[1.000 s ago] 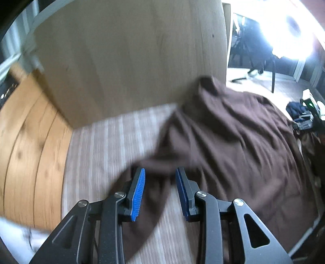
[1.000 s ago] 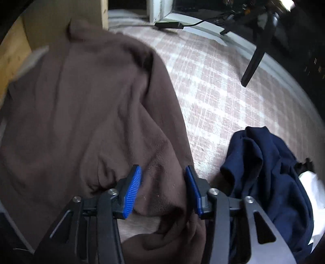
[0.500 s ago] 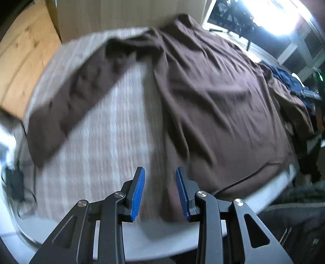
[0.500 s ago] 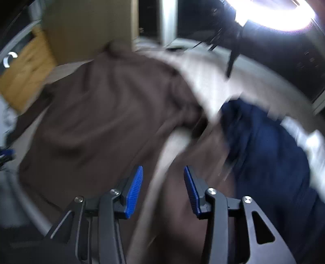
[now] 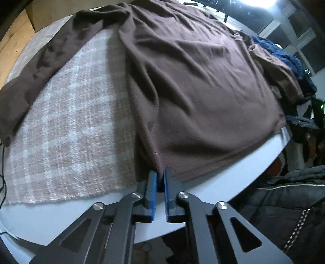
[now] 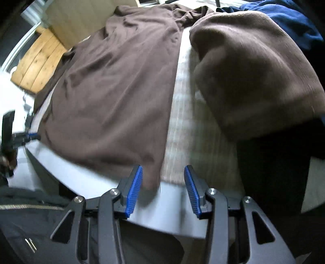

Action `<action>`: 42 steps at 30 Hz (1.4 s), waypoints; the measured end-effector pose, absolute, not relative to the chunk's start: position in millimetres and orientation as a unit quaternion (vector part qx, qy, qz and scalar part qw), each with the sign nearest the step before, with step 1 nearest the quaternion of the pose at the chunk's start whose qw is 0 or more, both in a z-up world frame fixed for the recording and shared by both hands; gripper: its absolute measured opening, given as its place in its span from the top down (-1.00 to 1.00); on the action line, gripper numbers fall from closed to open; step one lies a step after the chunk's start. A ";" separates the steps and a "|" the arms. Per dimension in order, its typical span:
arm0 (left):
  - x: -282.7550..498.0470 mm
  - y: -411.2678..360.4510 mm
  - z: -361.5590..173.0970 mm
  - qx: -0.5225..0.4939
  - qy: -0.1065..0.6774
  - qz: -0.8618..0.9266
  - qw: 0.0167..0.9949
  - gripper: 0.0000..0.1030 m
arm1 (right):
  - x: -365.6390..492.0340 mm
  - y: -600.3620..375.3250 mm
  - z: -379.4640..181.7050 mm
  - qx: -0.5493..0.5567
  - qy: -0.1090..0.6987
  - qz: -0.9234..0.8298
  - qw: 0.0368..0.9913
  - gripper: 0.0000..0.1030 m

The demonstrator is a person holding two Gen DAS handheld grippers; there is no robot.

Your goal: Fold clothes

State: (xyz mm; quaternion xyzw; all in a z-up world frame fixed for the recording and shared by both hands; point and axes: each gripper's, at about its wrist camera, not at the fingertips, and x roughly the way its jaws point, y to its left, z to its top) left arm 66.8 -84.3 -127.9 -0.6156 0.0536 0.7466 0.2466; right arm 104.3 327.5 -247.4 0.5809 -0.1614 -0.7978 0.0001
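Brown garment spread flat on checked cloth over white tabletop, hem at near edge. Left gripper: jaws clamped on near-left hem corner. Right gripper: jaws apart, straddling near-right hem corner. Navy garment heaped far right. No containers or legible writing.

both claws: black angular linkage arms, silver screws, ribbed blue pads; black zipped jacket worn.
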 end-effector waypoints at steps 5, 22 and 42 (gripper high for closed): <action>70.9 -77.7 -125.5 -0.612 0.059 0.745 0.258 0.92 | 106.8 318.3 -254.6 0.575 -0.160 -0.803 -0.001 0.18; 82.3 -87.6 -107.5 -0.634 -0.058 0.730 0.250 0.92 | 124.0 344.9 -182.6 0.467 -0.229 -0.854 0.002 0.89; 27.8 -82.9 -134.0 -0.628 0.001 0.736 0.254 0.63 | -75.5 233.4 -141.3 0.510 -0.047 -0.854 0.086 0.57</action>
